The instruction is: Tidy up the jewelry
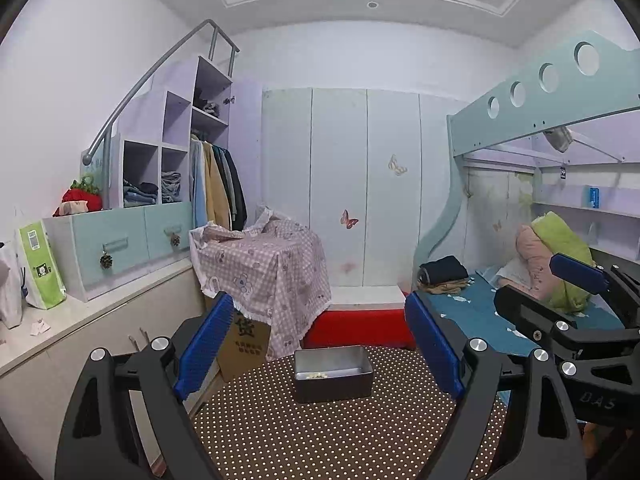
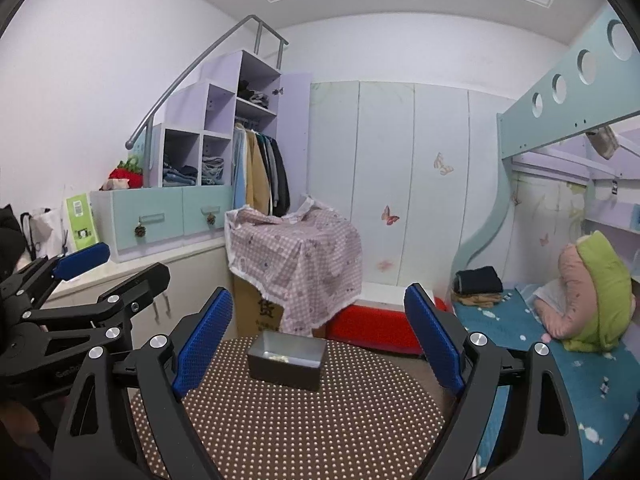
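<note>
Both grippers were raised above the near edge of the dotted tabletop (image 1: 320, 432), pointing roughly level into the room.

Left gripper (image 1: 320, 344): jaws stood wide, nothing between the blue pads, nothing touched. In its own view the metal tray (image 1: 333, 372) lay straight ahead, framed in the gap between the jaws and centred in it, well apart from the pads. The tray's long axis ran across the jaw gap, side to side. A small heap of pale beads (image 1: 316, 376), which we took for the jewelry, sat on the tray floor toward its left side; we could not resolve single pieces.

Right gripper (image 2: 318, 340): jaws also stood wide, empty, touching nothing. From here the tray (image 2: 286, 364) lay ahead but slightly toward the left jaw, turned a little so that one corner faced us. The beads (image 2: 279, 358) showed as a pale patch inside.

We judged the left gripper better lined up with the tray; neither looked clearly nearer. Nothing else to sort was visible on the tabletop, so any next reach would go forward and down into the tray.
</note>
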Available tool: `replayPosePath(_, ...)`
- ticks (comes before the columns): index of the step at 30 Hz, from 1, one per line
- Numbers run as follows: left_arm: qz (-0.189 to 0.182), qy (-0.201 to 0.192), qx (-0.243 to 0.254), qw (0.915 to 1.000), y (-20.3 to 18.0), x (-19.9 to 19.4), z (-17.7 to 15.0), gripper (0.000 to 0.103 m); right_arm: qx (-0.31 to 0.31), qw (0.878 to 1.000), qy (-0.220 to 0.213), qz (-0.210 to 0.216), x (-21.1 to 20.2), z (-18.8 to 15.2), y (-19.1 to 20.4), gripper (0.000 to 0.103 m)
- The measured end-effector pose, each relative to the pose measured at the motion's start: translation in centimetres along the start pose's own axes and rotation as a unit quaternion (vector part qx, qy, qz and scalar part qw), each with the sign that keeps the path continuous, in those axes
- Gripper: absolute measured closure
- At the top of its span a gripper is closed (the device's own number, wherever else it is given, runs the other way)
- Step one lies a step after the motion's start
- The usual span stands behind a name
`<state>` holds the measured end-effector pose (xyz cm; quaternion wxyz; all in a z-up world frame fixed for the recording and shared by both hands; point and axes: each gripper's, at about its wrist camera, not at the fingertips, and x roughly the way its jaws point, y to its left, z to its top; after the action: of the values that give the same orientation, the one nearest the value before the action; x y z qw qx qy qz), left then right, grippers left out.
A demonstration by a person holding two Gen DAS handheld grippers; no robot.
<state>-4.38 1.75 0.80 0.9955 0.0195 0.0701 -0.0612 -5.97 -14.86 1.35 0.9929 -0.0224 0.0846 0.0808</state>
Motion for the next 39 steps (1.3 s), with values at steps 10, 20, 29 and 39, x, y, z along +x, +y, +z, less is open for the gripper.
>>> replayPosePath(10,0.002,0.002,-0.005,1.0,0.03,0.29,-0.11,0.014,0.002,1.0,0.002,0.0,0.33,0.17,-0.16,0.018)
replayPosePath(20,0.001,0.001,-0.004,1.0,0.0,0.5,-0.09,0.014,0.002,1.0,0.002,0.001,0.29,0.16,-0.16,0.018)
replayPosePath(29,0.003,0.001,-0.002,1.0,-0.04,0.48,-0.19,0.014,0.003,1.0,0.002,0.002,0.24,0.08,-0.03,0.018)
replayPosePath(39,0.003,0.001,-0.001,1.0,-0.1,0.45,-0.19,0.014,0.003,1.0,0.002,0.002,0.26,-0.01,0.0,0.018)
